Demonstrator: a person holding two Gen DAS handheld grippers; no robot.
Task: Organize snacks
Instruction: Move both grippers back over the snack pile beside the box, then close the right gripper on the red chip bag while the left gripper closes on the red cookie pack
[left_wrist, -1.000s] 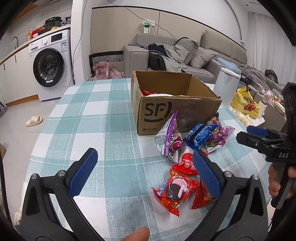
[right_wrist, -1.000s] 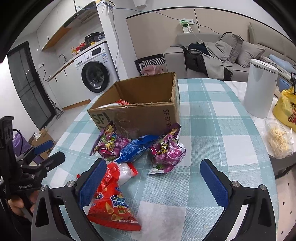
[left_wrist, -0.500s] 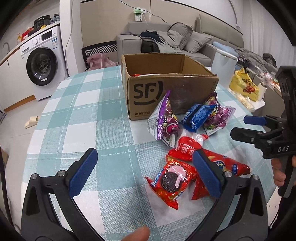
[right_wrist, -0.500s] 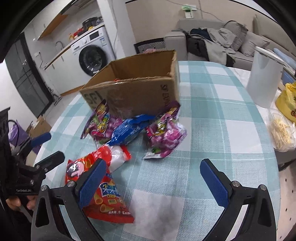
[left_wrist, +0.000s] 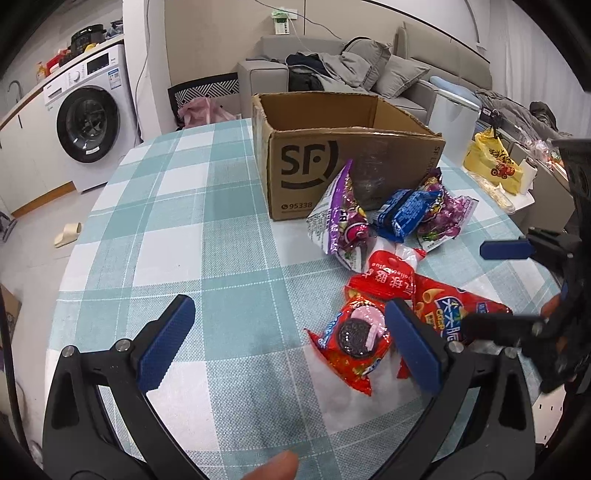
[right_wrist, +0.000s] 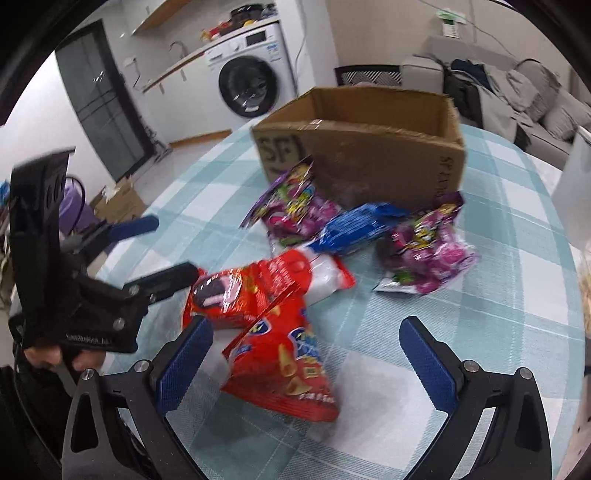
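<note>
Over the last second both grippers have dropped and closed in on the pile of snack packets, which now fills more of each view. The left gripper (left_wrist: 288, 343) is released, jaws spread wide and empty, low over the desk (left_wrist: 177, 236); its right pad sits just beside the red cookie packet (left_wrist: 354, 339). The right gripper (right_wrist: 306, 363) is likewise spread and empty, and the red corn-snack bag (right_wrist: 288, 354) lies between its pads, so that bag looks like its likely first pick. Nothing is grasped yet, so the sorting seems only about to begin.

The remaining snacks lie in front of the SF cardboard box (left_wrist: 332, 162): a purple candy bag (left_wrist: 343, 221) leaning against the box's near wall, a blue packet (left_wrist: 406, 214), a second purple bag (left_wrist: 443, 218) to the right, and a red-and-white pouch (left_wrist: 391, 269) overlapping the red packs. The box stands open at the far side of the pile; what it holds cannot be seen now.

The desk is round, under a teal-and-white checked cloth. Beyond it stand a washing machine (left_wrist: 88, 118) at far left, a grey sofa (left_wrist: 351, 70) heaped with clothes, and a yellow bag (left_wrist: 495, 166) on a side surface at right.
</note>
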